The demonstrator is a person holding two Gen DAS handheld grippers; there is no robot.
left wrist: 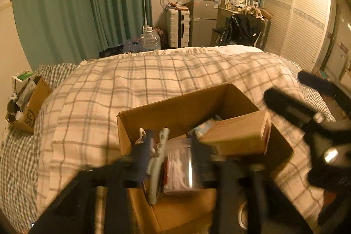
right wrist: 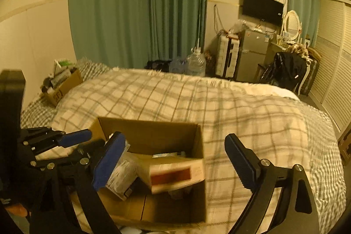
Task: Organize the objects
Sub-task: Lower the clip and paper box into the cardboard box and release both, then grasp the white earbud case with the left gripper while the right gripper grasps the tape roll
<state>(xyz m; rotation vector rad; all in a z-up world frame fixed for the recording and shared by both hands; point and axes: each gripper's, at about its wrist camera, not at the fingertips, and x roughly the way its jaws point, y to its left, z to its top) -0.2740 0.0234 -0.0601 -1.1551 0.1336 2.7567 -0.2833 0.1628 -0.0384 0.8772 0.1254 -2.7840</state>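
A wide bed [right wrist: 219, 106] fills most of the room, covered by a cream plaid blanket [left wrist: 153, 80], with green curtains [right wrist: 136, 6] hanging behind it. Near the foot edge sits an open cardboard box [right wrist: 153, 131], resting on the blanket and crammed with things. A second, smaller cardboard box [right wrist: 63, 84] stands well apart at the far left corner of the bed, also full. Inside the near box a tan carton with a red panel [right wrist: 175, 174] lies tilted across the top of the pile, and beside it on the left is a clear packet of white items [left wrist: 177, 166]. The right gripper [right wrist: 173, 163] hangs over the near box with its blue-padded fingers [right wrist: 109, 159] spread wide; one pad sits at the box's left side, the other is out over the blanket to the right, and they grip nothing. The left gripper [left wrist: 169, 157] is down in the same box, its fingers [left wrist: 141, 157] drawn fairly narrow around the clear packet, with a grey plastic piece [left wrist: 159, 159] standing between one finger and the packet. The view is blurred there, so I cannot tell whether the pads actually press the packet or merely flank it.
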